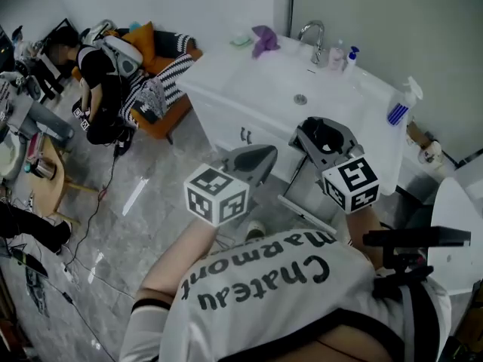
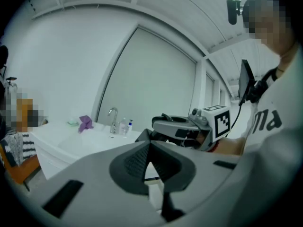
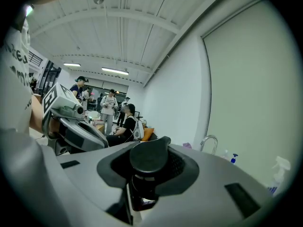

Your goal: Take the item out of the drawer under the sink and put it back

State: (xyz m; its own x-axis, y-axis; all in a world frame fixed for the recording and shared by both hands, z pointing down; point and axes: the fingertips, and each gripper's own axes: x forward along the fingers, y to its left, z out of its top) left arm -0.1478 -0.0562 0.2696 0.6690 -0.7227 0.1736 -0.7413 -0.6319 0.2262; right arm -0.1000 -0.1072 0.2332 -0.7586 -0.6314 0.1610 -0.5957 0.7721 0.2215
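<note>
White sink counter and grey floor, each carrying its own clutter.
The glossy white sink counter (image 1: 249,70) is bearing a crumpled purple cloth (image 1: 264,40) and a pale green soap dish (image 1: 241,41) at its eleven o'clock, a curved chrome tap (image 1: 313,38) at twelve, a small clear bottle (image 1: 336,55) and a blue-capped pump bottle (image 1: 352,57) at one, and a white spray bottle with a blue label (image 1: 402,102) at three. A thin black cable (image 1: 94,202) is trailing across the grey marbled tile floor (image 1: 143,225) at the head view's eight o'clock.
</note>
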